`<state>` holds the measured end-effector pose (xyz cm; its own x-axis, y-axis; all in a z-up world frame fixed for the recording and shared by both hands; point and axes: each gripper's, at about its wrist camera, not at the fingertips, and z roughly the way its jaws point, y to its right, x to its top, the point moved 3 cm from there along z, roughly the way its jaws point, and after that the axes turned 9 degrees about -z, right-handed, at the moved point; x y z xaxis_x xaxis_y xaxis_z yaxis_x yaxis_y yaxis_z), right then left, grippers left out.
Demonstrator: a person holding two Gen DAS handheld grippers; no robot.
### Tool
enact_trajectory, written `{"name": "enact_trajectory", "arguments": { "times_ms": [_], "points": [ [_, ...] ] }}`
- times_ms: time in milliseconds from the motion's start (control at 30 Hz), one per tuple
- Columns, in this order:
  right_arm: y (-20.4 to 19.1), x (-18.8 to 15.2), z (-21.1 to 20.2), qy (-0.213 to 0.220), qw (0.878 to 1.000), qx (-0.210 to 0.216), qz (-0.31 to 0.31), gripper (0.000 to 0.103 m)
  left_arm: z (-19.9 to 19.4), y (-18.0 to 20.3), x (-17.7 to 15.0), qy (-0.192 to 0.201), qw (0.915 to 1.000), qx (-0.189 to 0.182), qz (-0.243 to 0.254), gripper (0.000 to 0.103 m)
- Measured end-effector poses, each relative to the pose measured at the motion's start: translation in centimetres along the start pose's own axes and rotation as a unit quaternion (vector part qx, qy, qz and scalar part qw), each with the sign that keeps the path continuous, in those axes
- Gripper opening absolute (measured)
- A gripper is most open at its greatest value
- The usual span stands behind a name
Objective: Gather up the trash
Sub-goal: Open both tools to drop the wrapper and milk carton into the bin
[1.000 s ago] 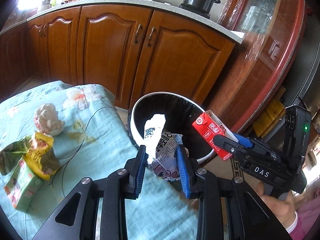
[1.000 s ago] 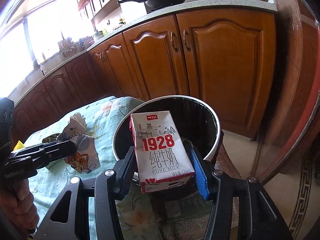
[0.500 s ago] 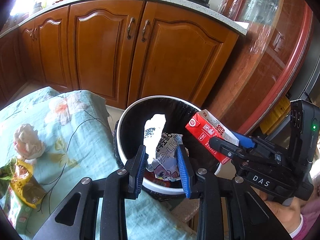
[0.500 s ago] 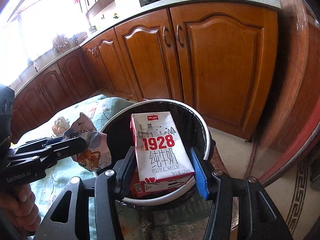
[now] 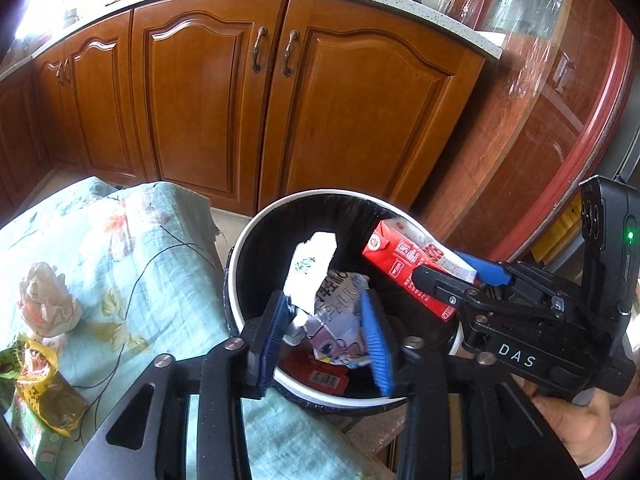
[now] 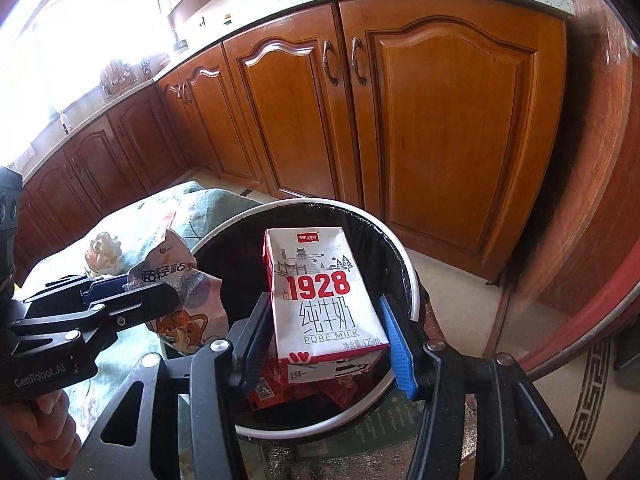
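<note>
A round bin with a white rim and black liner stands beside the table; it also shows in the right wrist view. My left gripper is shut on a crumpled printed wrapper and holds it over the bin's near side. My right gripper is shut on a white and red milk carton marked 1928, held above the bin opening. The carton also shows in the left wrist view. Red packaging lies inside the bin.
The table has a green floral cloth. On it lie a crumpled paper ball, a yellow wrapper and a green box. Wooden cabinets stand behind the bin. A red-edged glass table is to the right.
Both grippers have moved from the table edge to above the bin opening, carrying the wrapper and the carton. The bin now fills more of both views.
</note>
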<state>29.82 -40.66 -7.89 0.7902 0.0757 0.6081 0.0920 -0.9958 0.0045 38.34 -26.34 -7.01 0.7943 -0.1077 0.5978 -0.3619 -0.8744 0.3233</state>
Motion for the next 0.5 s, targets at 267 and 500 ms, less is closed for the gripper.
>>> {"name": "enact_trajectory", "arguments": {
  "times_ms": [267,500],
  "points": [
    [0.5,-0.4,-1.1,0.024,0.999,0.014,0.034,0.080,-2.3,-0.4,-1.7,0.023,0.9996,0.012,0.012,0.071],
    [-0.6,-1.4,-3.3,0.054,0.996,0.033,0.060,0.095,-5.5,-3.1,-4.5,0.032,0.9993,0.015,-0.012,0.072]
  ]
}}
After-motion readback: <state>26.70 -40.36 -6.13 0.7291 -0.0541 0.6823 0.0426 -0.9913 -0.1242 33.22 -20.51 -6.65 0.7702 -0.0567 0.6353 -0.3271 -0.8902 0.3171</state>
